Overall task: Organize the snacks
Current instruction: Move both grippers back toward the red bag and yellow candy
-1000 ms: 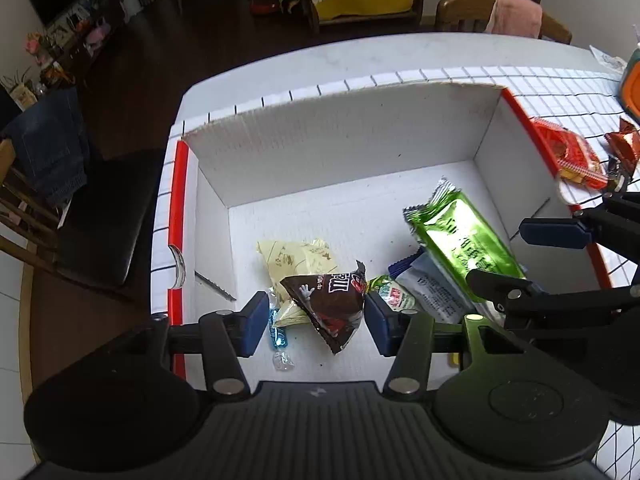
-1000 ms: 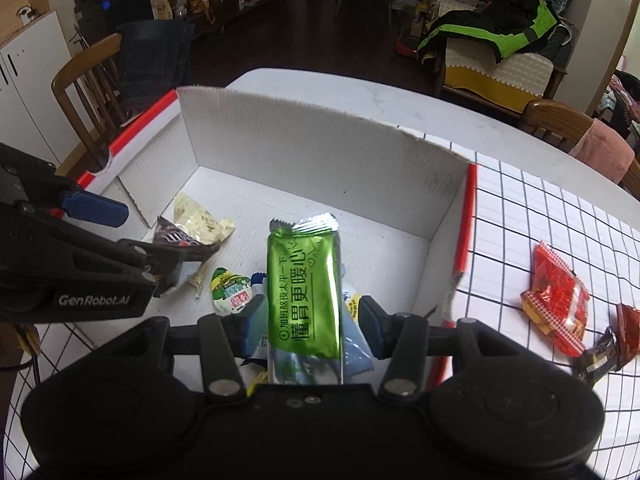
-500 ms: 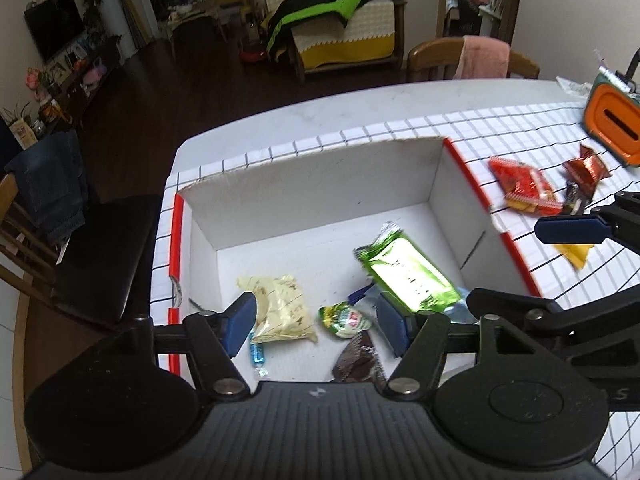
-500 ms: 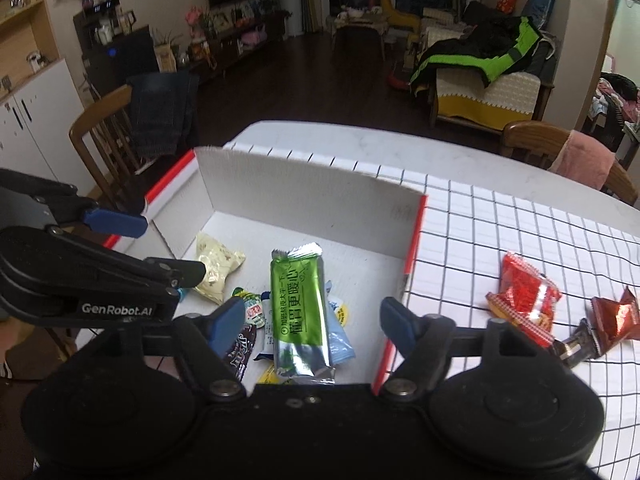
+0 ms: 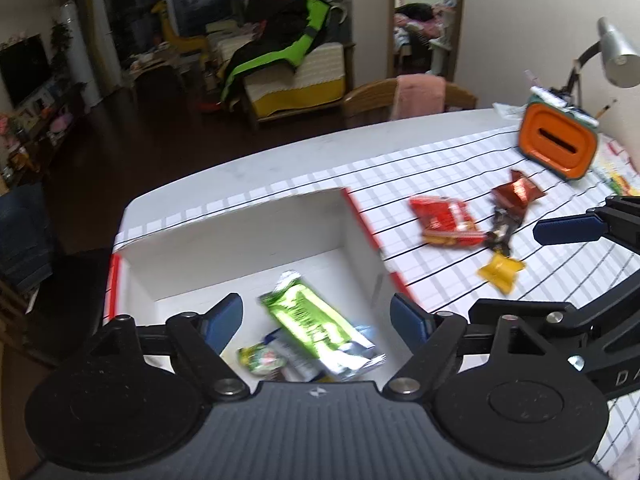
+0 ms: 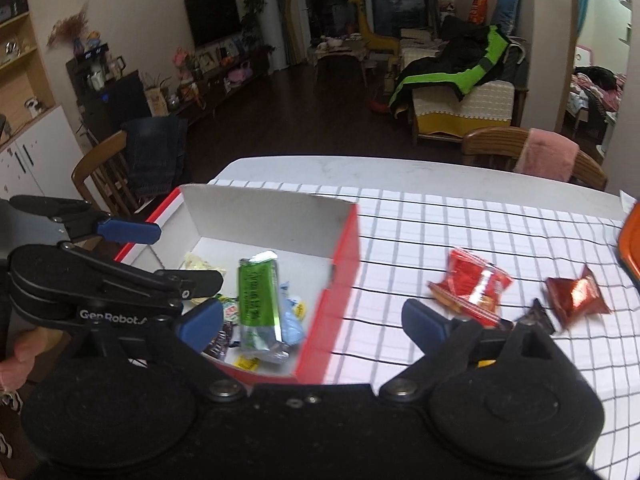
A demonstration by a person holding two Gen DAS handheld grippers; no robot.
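At the left, the left gripper (image 5: 316, 318) hangs spread wide and empty over the box (image 5: 240, 240), where the green packet (image 6: 257, 300) lies on smaller snacks. The right gripper (image 6: 312, 322), equally agape and empty, straddles the box's red wall. Farther right on the checked cloth (image 6: 460, 220) lie the red packet (image 6: 470, 286), foil packet (image 6: 576, 294) and yellow candy (image 5: 500, 270), near an orange case (image 5: 558, 146).

Green packet (image 6: 257, 300) flat atop snack pile in white box (image 6: 272, 216); red packet (image 6: 472, 286) outside on cloth.
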